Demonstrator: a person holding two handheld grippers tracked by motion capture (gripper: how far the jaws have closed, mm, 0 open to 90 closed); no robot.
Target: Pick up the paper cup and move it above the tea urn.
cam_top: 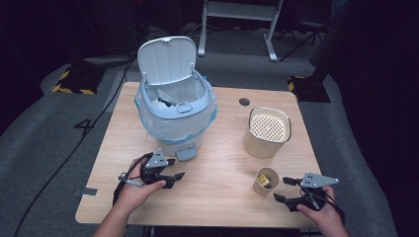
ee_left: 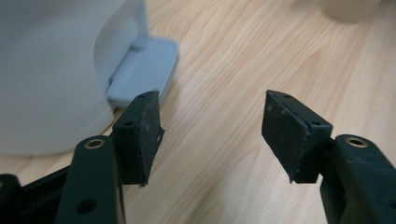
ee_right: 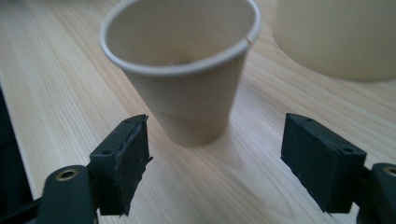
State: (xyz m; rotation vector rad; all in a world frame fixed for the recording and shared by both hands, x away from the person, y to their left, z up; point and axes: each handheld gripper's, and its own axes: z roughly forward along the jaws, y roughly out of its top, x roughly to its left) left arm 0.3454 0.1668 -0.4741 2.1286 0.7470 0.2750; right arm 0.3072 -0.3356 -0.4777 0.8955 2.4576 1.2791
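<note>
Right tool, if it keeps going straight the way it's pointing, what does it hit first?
Most likely the small paper cup: it stands dead ahead of the open right tool, centred between the jaws. The bigger beige canister sits farther back, off to one side.

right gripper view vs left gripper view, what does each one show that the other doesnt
The right gripper view alone shows a paper cup upright on the table, just ahead of the right gripper, whose jaws stand wide apart and do not touch it. The left gripper view alone shows the white bin and its grey foot pedal, with the left gripper open beside the pedal. Both share the light wooden table and an edge of the beige container behind.
</note>
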